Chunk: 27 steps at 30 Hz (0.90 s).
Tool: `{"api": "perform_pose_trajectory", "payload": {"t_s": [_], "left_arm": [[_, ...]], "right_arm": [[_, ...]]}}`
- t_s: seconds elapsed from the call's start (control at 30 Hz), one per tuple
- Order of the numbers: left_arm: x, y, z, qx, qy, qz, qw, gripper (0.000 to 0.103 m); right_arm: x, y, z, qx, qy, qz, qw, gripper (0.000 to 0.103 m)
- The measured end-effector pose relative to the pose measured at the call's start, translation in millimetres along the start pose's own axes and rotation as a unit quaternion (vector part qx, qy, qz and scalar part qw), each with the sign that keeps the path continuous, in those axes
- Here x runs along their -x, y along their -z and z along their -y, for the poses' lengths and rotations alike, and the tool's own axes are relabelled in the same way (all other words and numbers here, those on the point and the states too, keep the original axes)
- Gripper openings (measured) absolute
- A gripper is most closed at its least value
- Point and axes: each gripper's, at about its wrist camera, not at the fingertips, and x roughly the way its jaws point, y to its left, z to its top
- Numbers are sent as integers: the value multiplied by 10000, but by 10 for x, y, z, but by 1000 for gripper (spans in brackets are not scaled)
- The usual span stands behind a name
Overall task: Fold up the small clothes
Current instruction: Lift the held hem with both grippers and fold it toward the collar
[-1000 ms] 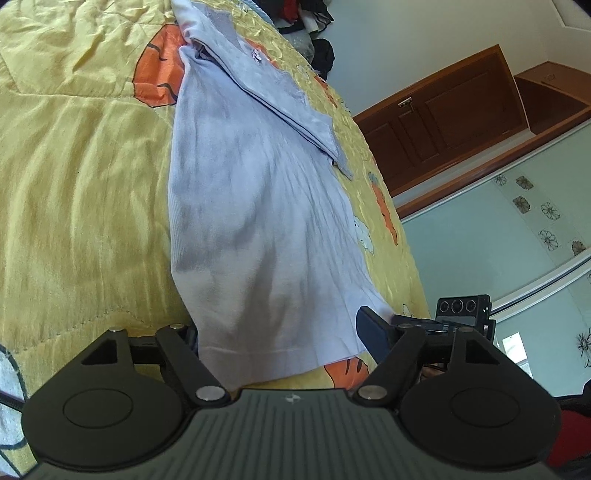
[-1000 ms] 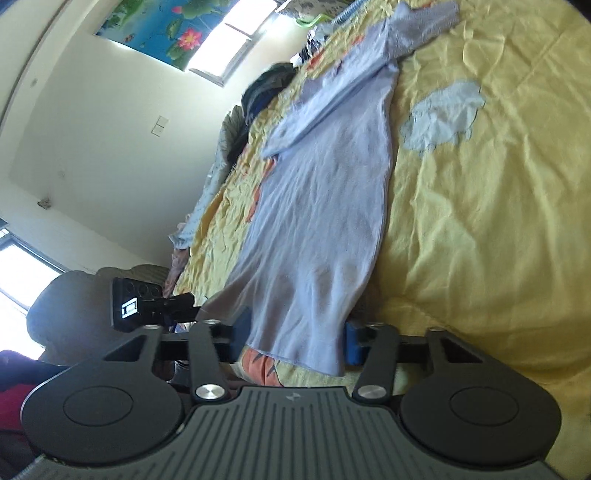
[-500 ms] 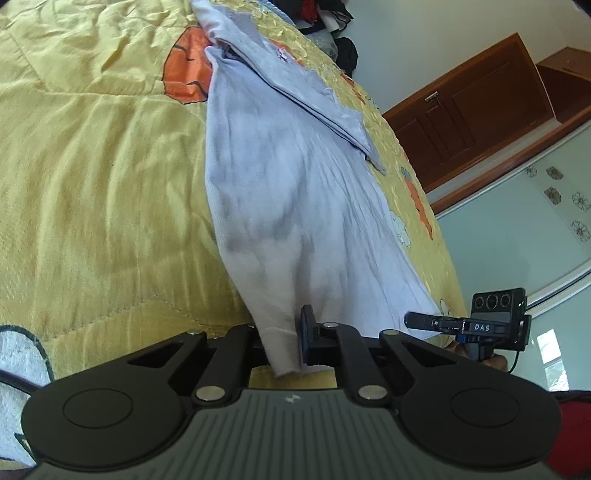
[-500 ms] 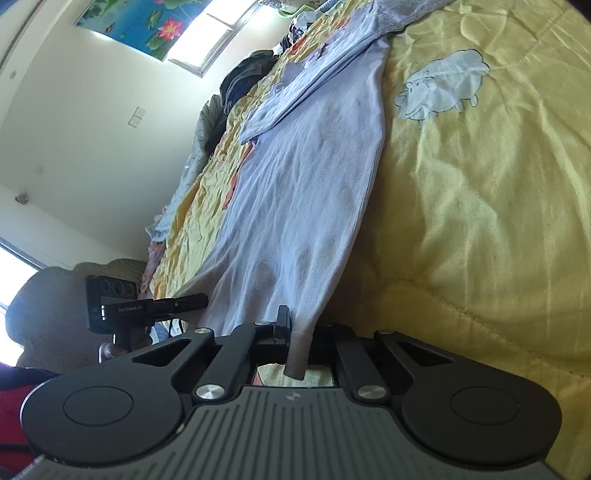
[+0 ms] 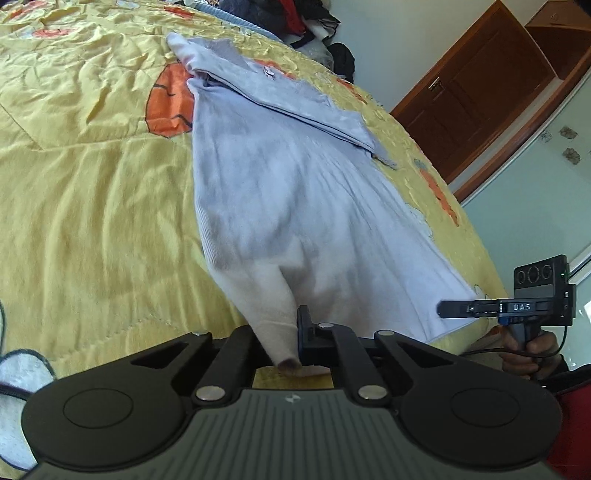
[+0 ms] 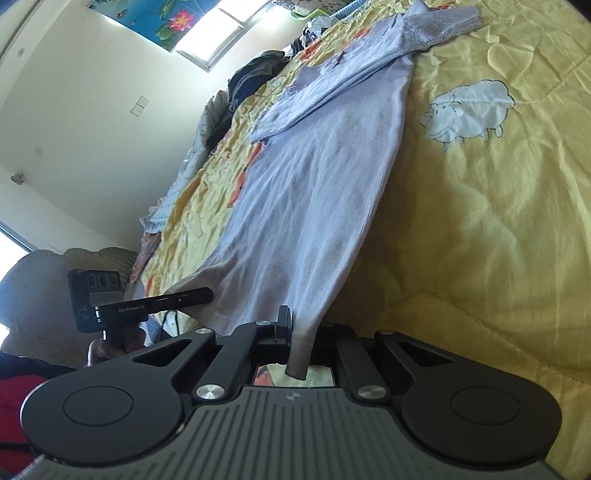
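L gripper [image 5: 286,345]: jaws together, clamped on one near hem corner of the lilac garment [image 5: 288,192]; cloth pinched into a narrow roll that pokes out behind the pads. R gripper [image 6: 295,350]: same, clamped on the other near hem corner [image 6: 297,354], tail of fabric hanging through. Both closed onto the cloth within the last sec; both grips look seated. Each gripper shows in the other's view at the opposite hem corner (R gripper in L view [image 5: 458,308]; L gripper in R view [image 6: 192,295]).

Step in hand (judged): lift hem, carry it away from the person toward the collar end, lay down for a bottom-to-top fold.
- Raise both corners together, same height, else hem skews.
- Keep hem taut btwn grippers, not stretched; thin knit will sag in the middle.
- Travel straight along garment's long axis; set hem edge parallel to shoulder line.
- Lower before release so the layer doesn't slide on the quilt.
- Risk: small bite on cloth, so a quick pull may slip a corner out.

Garment: pale lilac, fine ribbed knit, soft, faint creases fanning from each pinch. Lies lengthwise on yellow quilt [image 5: 92,206], near end raised slightly at the corners, rest flat. Far end: sleeve or side panel [image 5: 295,107] already folded across body diagonally; lacy trim at far edge [image 6: 443,22]. Beyond it, a clothes pile [image 5: 295,18] at the far side of the bed, well apart.
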Motion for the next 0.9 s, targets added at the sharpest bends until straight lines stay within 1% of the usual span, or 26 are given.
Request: {"api": "perform_pose_trajectory", "payload": {"t_s": [0.03, 0.1, 0.2, 0.27, 0.33, 0.4, 0.47, 0.5, 0.53, 0.6, 0.73, 0.83, 0.9], "left_arm": [[2, 9, -15, 58, 56, -1, 10000, 4], [2, 14, -32, 189, 44, 0, 9998, 5], [-23, 1, -53, 372, 67, 40, 9993, 7], [-50, -6, -97, 588, 217, 100, 9980, 12], [-59, -7, -131, 728, 402, 157, 9964, 25], [-46, -1, -126, 745, 519, 171, 9957, 31], [-23, 14, -68, 561, 384, 196, 9975, 30], [-18, 22, -33, 489, 289, 219, 9981, 22], [-24, 28, -6, 429, 183, 197, 9987, 5], [-41, 50, 27, 387, 15, 164, 9991, 4], [-6, 63, 107, 213, -120, 312, 9992, 3], [43, 36, 152, 121, -122, 448, 9988, 3], [60, 18, 151, 118, -87, 491, 9987, 3]], "right_arm": [[-7, 3, 16, -23, -3, -9, 10000, 8], [-28, 18, 31, -61, 42, -9, 10000, 8], [-41, 38, 61, -111, 2, -9, 9999, 8], [-42, 50, 73, -127, -22, -2, 9999, 8], [-31, 63, 86, -151, -47, 4, 9999, 8], [-21, 72, 93, -176, -75, 8, 9998, 8], [-26, 71, 109, -199, -101, 13, 9997, 8], [-22, 69, 118, -205, -110, 16, 9997, 8], [-22, 72, 123, -211, -115, 22, 9997, 8], [-15, 73, 131, -227, -125, 32, 9997, 8], [-6, 79, 112, -190, -68, 47, 9998, 8], [-7, 77, 46, -97, 27, 85, 9999, 8], [7, 73, 12, -83, -19, 114, 9999, 8]]}}
